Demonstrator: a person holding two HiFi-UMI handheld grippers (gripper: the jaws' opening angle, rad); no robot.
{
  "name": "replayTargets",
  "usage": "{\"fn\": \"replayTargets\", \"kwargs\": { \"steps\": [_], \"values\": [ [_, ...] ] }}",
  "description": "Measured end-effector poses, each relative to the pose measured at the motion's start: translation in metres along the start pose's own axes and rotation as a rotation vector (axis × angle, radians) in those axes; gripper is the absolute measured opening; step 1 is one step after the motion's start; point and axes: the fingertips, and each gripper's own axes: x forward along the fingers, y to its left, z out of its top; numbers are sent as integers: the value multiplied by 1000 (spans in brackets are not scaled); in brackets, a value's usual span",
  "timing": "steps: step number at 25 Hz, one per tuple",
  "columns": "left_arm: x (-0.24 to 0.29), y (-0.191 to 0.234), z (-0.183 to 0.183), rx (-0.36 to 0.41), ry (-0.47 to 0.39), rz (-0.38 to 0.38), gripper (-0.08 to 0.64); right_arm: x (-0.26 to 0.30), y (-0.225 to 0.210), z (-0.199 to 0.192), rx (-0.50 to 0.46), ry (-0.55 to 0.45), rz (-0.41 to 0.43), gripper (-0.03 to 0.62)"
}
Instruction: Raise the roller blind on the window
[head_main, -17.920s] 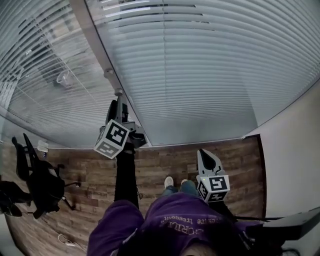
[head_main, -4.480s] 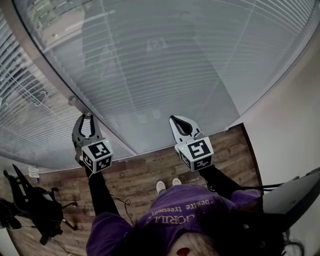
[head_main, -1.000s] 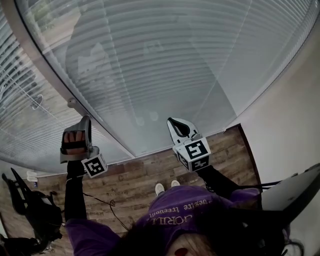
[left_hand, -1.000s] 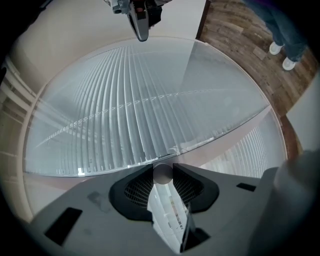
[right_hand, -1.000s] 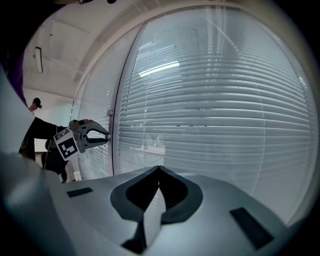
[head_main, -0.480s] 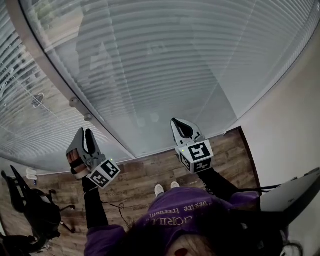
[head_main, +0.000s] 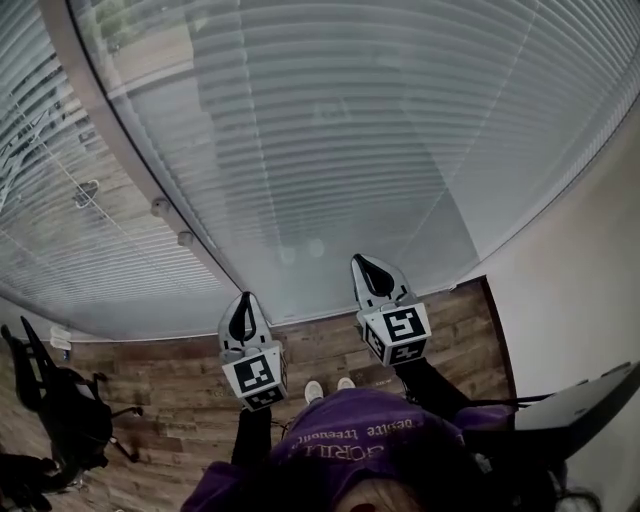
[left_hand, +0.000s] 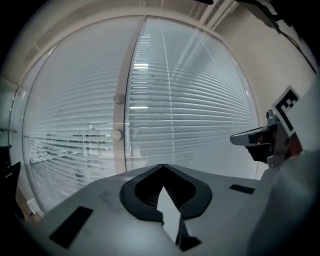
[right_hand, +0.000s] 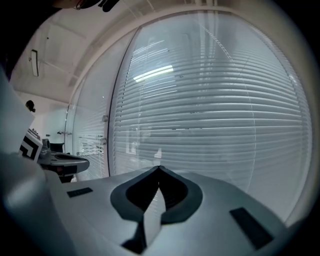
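The blind (head_main: 340, 150) is made up of pale, narrow horizontal slats, hung flat behind the glass and let down over the pane — it is not raised, and its lowest rows are seen dimly close to the wooden floor (head_main: 180, 370). Thin vertical cords are seen running down across the slats. It is bounded on the left by the window's frame post (head_main: 118, 140) — past which a second slatted blind is hung.
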Motion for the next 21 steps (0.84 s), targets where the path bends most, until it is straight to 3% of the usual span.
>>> {"fn": "replayTargets", "kwargs": {
  "steps": [4,9,21],
  "values": [
    [0,-22,-1,-86,10,-67,2,-4,-5,0,15,-13,-4,-2],
    [2,-32,-3,-129,26,-83,1,-7,-8,-1,26,-10,-3,-2],
    [-2,-38,-7,-102,49,-65,0,-9,-9,0,29,-19,3,-2]
  ]
}}
